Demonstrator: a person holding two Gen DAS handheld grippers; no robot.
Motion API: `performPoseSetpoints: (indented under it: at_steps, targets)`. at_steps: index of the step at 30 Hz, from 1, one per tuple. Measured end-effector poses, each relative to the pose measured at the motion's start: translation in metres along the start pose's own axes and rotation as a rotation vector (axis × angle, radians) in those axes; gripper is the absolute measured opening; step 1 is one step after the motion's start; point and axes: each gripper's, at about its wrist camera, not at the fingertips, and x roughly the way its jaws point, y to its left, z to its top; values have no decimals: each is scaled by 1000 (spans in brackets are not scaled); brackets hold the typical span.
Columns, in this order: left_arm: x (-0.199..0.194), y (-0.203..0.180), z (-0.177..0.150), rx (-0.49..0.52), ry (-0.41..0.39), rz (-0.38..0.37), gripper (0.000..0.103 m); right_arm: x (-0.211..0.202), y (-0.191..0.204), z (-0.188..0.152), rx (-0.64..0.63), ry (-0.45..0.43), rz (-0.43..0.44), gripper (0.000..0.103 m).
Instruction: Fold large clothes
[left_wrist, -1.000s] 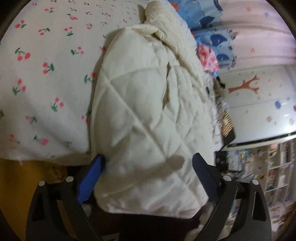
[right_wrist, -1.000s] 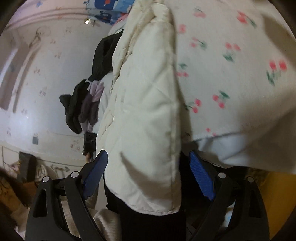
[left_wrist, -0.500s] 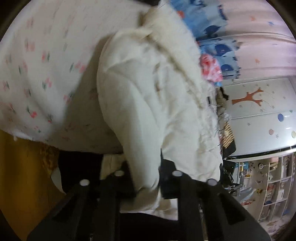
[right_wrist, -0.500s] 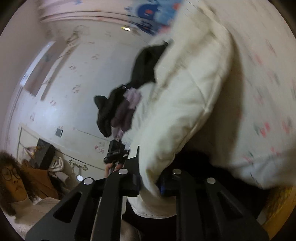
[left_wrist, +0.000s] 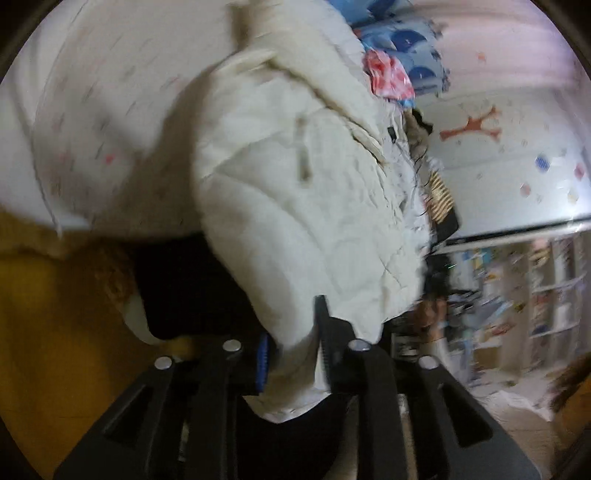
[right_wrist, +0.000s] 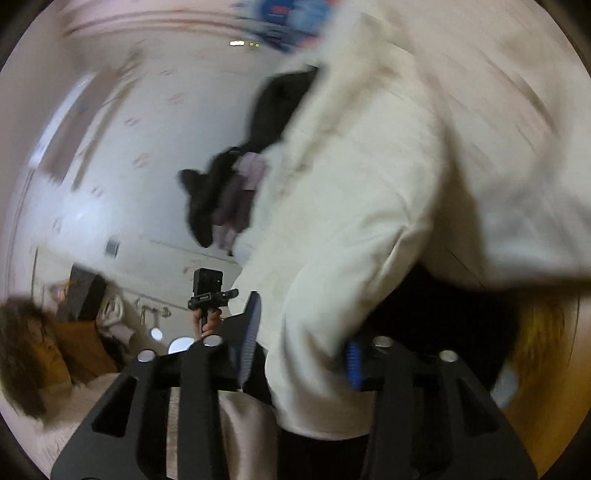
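Observation:
A cream quilted jacket (left_wrist: 295, 192) lies on a bed with a cherry-print sheet (left_wrist: 103, 110). My left gripper (left_wrist: 291, 354) is shut on the jacket's near edge, lifted off the bed's edge. In the right wrist view the same jacket (right_wrist: 351, 221) hangs between the jaws. My right gripper (right_wrist: 301, 347) is shut on its other near edge, with cloth bunched between the blue pads. Both views are motion-blurred.
A pile of dark and pink clothes (right_wrist: 229, 192) lies beyond the jacket. Blue patterned bedding (left_wrist: 402, 40) is at the bed's far end. Shelves (left_wrist: 524, 288) stand at the right. A person (right_wrist: 33, 354) sits low left, and a hand holds a camera (right_wrist: 208, 288).
Both grippers closed on the jacket's near edge, having been open around it a second ago. Both have since lifted and pulled the edge up off the bed.

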Motion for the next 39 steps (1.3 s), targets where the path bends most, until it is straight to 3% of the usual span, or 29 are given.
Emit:
performPoseSetpoints:
  at_steps: [1,3,6,7,11,13,14,15,16,19,22,27,29,30,31,32,33,34,35,37,39]
  targets:
    - [-1,12,-1,-11,-12,-20,42,-2,-8,-3,9,-8,16,47]
    - [0,28,0,-17,-43,-45,58,1,-18,-5,13,-8,44,65]
    - [10,51,7,-55,-102,-134,73,10,-31,-5,32,14,57,77]
    - [16,56,7,-55,-108,-146,77,15,-35,-4,41,21,60,77]
    - [52,58,17,-61,-86,-236,78,38,-40,-5,45,22,83,77]
    - [70,43,18,-28,-54,-232,78,47,-32,-8,13,11,54,66]
    - [74,38,19,-27,-51,-224,78,49,-28,-9,3,5,45,50]
    - [76,32,17,-33,-52,-228,73,47,-24,-10,-11,-19,49,29]
    - [72,27,16,-28,-80,-225,57,42,-19,-11,-25,-43,69,24]
    - [49,7,11,-28,-162,-153,25,30,11,-10,-102,-94,87,16]
    - [20,-41,7,59,-225,-77,16,25,65,-2,-221,-112,109,14]
    - [-30,-112,-9,231,-293,-111,15,14,127,-4,-363,-87,184,14]
    - [-34,-111,-15,265,-240,-118,15,10,121,-11,-357,-34,153,19]
    - [-28,-99,-19,259,-162,-115,15,10,110,-16,-325,-10,120,25]
    - [-20,-82,-23,242,-95,-93,16,12,92,-21,-273,26,97,33]
    - [-10,-64,-27,215,-34,-68,18,15,73,-28,-227,55,70,50]
    - [3,-40,-32,164,37,-42,20,18,49,-36,-167,87,30,60]
    - [11,-18,-36,113,73,-31,23,21,28,-44,-106,109,5,64]
    - [15,-5,-37,82,78,-43,26,23,9,-51,-57,119,-15,66]
    - [18,20,-39,27,56,-88,44,26,-23,-65,18,109,-5,66]
    - [24,29,-40,2,50,-83,50,28,-34,-71,37,83,34,66]
